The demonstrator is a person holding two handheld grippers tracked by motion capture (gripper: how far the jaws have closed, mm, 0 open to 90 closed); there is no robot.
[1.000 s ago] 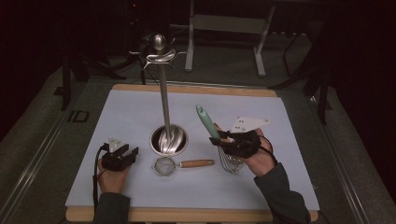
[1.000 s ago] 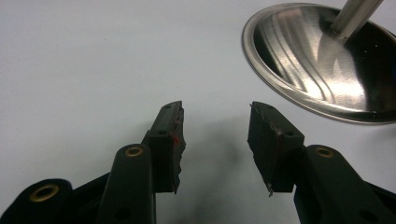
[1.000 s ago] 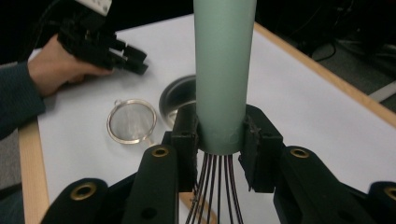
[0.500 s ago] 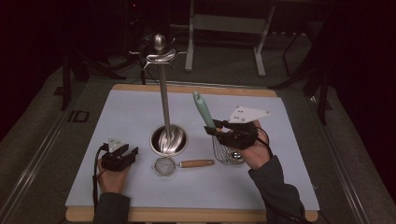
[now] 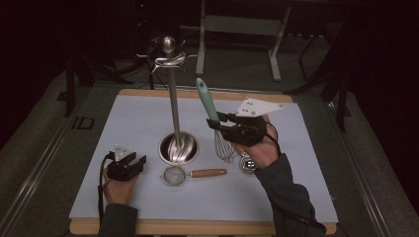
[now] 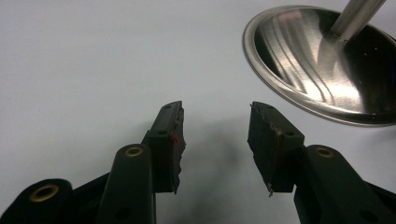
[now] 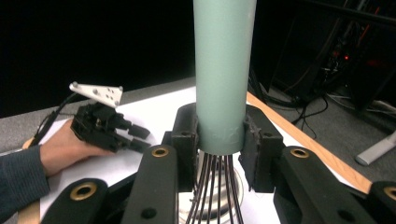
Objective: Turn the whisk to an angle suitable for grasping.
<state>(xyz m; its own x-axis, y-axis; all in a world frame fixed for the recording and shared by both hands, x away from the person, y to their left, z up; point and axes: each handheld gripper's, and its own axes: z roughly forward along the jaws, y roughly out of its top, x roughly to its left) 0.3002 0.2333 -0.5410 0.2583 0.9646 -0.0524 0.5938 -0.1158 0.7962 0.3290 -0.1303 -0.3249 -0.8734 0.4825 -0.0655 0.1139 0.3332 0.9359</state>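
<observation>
Apparently midair, whisk (image 5: 217, 126) hangs near stand (image 5: 174, 103), off mat (image 5: 296, 197).

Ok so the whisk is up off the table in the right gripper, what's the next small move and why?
Probably carry the whisk left and higher, toward the hooks at the top of the stand. The right gripper is clamped on the green handle's lower end, wires hanging, and the hooks sit above the handle's top. The left gripper rests open on the table.
</observation>
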